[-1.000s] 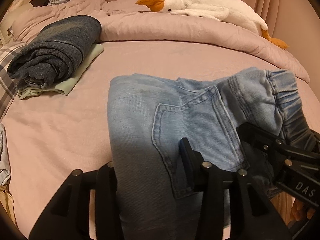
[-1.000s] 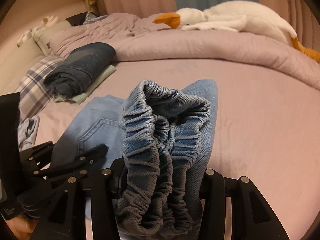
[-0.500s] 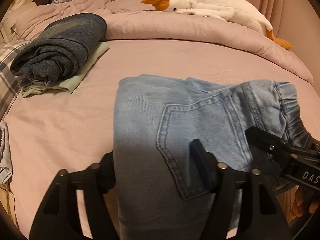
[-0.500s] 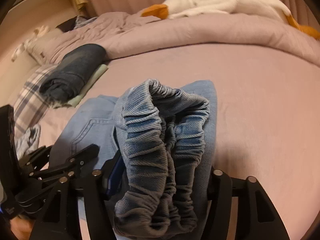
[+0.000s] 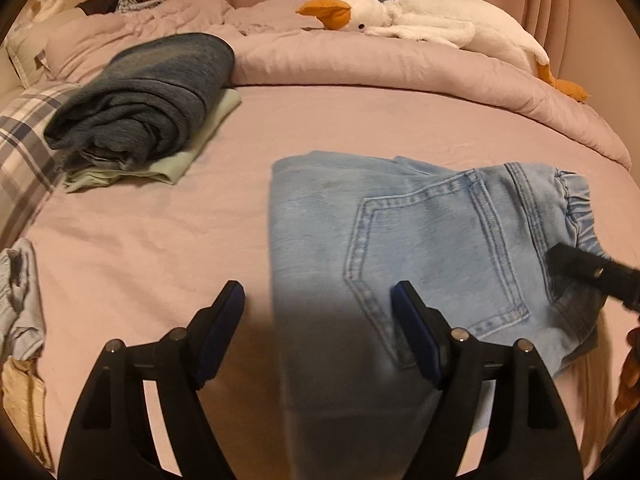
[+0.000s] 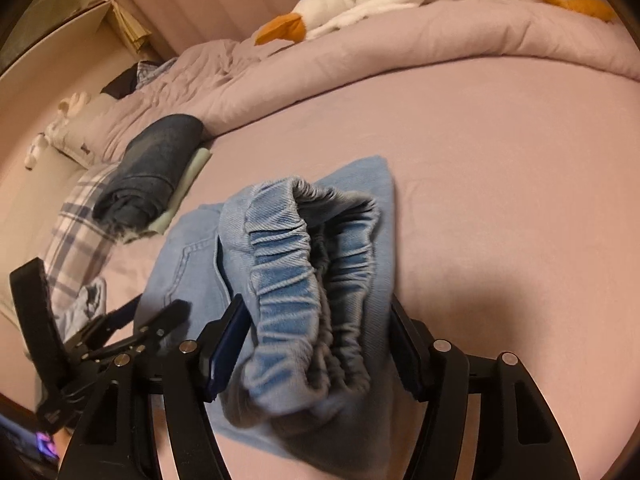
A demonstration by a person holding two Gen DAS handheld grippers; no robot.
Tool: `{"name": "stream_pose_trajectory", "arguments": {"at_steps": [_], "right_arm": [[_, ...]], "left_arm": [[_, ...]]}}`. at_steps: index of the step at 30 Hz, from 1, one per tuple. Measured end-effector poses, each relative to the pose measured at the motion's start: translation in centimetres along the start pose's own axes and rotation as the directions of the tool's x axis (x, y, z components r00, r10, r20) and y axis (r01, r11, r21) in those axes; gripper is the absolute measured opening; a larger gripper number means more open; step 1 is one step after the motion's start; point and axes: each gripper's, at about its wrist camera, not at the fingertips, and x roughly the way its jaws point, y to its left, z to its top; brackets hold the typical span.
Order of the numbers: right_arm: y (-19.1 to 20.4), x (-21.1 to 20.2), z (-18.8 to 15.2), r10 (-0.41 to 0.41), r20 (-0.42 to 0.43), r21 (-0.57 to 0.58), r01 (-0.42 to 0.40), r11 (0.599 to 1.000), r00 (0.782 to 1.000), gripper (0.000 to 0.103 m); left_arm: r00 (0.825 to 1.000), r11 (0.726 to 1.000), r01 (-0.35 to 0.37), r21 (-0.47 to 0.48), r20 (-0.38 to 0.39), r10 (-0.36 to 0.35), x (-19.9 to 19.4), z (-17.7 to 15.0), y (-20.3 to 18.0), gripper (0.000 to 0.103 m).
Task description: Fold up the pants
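Nearby, the folded light-blue pants lay on the pink bed sheet. Over them the left gripper was opening, pads clear of the denim, while the right gripper straddled the elastic waistband, apparently loose.

Light blue denim pants are lying on a pink bed; dark blue folded jeans are topping a pale green garment; a white, orange-billed goose toy is resting behind.

Between my matt black plastic jaws lie the pants: soft, faded light denim, ribbed elastic waistband. The bed sheet is smooth matt cloth. The goose toy looks fluffy plush.
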Motion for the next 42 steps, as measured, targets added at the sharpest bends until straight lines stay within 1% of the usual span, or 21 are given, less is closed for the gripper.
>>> {"name": "stream_pose_trajectory", "arguments": {"at_steps": [3, 5, 7, 8, 10, 14, 19, 28, 30, 32, 34, 36, 40, 42], "right_arm": [[0.1, -0.7, 0.2, -0.038, 0.023, -0.018, 0.038, 0.999, 0.999, 0.065], [0.0, -0.5, 0.2, -0.071, 0.011, -0.025, 0.072, 0.997, 0.997, 0.065], [-0.2, -0.4, 0.1, -0.082, 0.003, -0.013, 0.082, 0.997, 0.997, 0.065], [-0.3, 0.1, 0.0, -0.108, -0.010, -0.008, 0.108, 0.994, 0.994, 0.065], [-0.5, 0.5, -0.1, -0.123, -0.016, 0.003, 0.123, 0.992, 0.992, 0.070], [-1.3, 1.1, -0.1, -0.102, -0.020, 0.038, 0.102, 0.994, 0.995, 0.071], [-0.9, 0.4, -0.3, -0.104, -0.017, 0.020, 0.104, 0.994, 0.994, 0.071], [0.9, -1.8, -0.8, -0.125, 0.012, -0.067, 0.126, 0.990, 0.992, 0.071], [1.1, -1.4, -0.9, -0.134, 0.000, -0.093, 0.133, 0.987, 0.991, 0.071], [1.0, -0.6, -1.2, -0.170, -0.023, -0.103, 0.167, 0.981, 0.985, 0.071], [0.6, 0.1, -1.3, -0.171, -0.041, -0.092, 0.167, 0.982, 0.984, 0.071], [0.1, 0.6, -1.4, -0.168, -0.047, -0.070, 0.165, 0.984, 0.985, 0.074], [0.3, 0.3, -1.5, -0.172, -0.042, -0.065, 0.169, 0.984, 0.984, 0.075], [0.7, -0.4, -1.6, -0.180, -0.033, -0.061, 0.177, 0.982, 0.983, 0.075]], "left_arm": [[1.000, 1.000, 0.003, 0.005, -0.008, -0.003, 0.0, -0.4, 0.3, 0.078], [1.000, 1.000, 0.003, 0.004, -0.008, -0.003, 0.0, -0.6, 0.4, 0.078], [1.000, 1.000, -0.001, 0.009, -0.008, 0.001, 0.2, -0.8, 0.3, 0.078], [1.000, 1.000, -0.003, 0.012, -0.008, 0.003, 0.3, -0.8, 0.2, 0.078], [1.000, 1.000, -0.002, 0.015, -0.013, 0.002, 0.7, -0.9, 0.2, 0.077], [1.000, 1.000, 0.008, 0.002, -0.016, -0.008, 0.7, -0.9, 0.4, 0.077], [1.000, 1.000, -0.006, 0.009, -0.020, 0.006, 0.0, -0.9, 0.1, 0.077], [1.000, 1.000, -0.007, 0.017, -0.018, 0.008, -1.8, -2.1, 0.5, 0.076], [1.000, 1.000, -0.014, 0.021, -0.026, 0.015, -1.5, -2.4, 0.4, 0.076], [0.999, 1.000, -0.015, 0.010, -0.029, 0.016, -1.2, -2.6, 0.4, 0.077], [0.999, 1.000, -0.018, 0.004, -0.030, 0.018, -0.9, -2.7, 0.5, 0.078], [0.999, 1.000, -0.019, 0.002, -0.031, 0.019, -0.8, -2.7, 0.5, 0.078], [0.999, 1.000, -0.028, -0.002, -0.037, 0.028, -1.2, -2.5, 0.4, 0.077], [0.999, 1.000, -0.017, -0.009, -0.040, 0.017, -1.9, -2.5, 0.3, 0.077]]}}
